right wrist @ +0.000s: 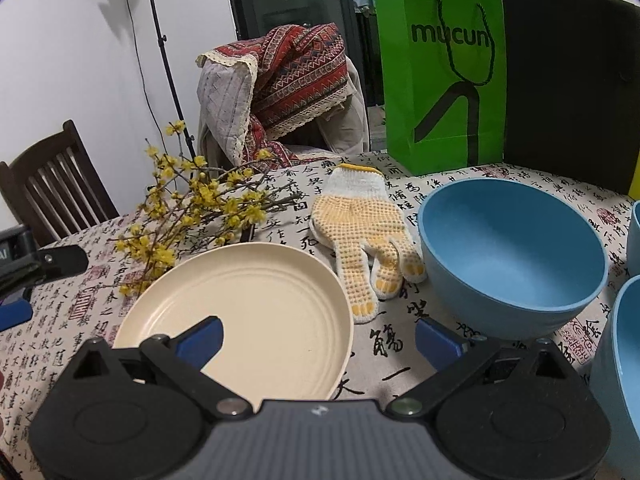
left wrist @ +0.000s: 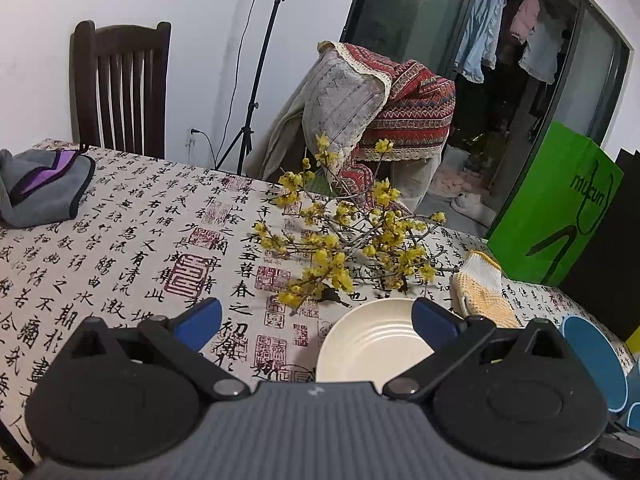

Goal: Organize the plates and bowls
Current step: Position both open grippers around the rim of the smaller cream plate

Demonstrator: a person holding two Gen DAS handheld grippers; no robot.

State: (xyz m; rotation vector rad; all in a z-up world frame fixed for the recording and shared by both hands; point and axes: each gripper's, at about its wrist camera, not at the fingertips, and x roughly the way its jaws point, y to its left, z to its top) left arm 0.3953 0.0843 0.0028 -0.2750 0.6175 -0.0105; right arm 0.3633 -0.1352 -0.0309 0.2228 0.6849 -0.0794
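Note:
A cream plate (right wrist: 264,312) lies on the calligraphy tablecloth; it also shows in the left wrist view (left wrist: 368,344). A big blue bowl (right wrist: 512,256) stands to its right, with two more blue bowls at the right edge (right wrist: 624,360) (right wrist: 634,236). In the left wrist view a blue bowl (left wrist: 592,360) shows at the right. My left gripper (left wrist: 316,320) is open and empty, above the plate's left side. My right gripper (right wrist: 318,338) is open and empty, over the plate's right rim. The left gripper also shows at the far left of the right wrist view (right wrist: 24,280).
Yellow flowering branches (right wrist: 192,208) lie behind the plate. A dotted work glove (right wrist: 364,232) lies between plate and bowl. A green bag (right wrist: 444,76) and a black bag (right wrist: 568,76) stand at the back. A grey cloth (left wrist: 40,188) lies far left. Chairs stand around the table.

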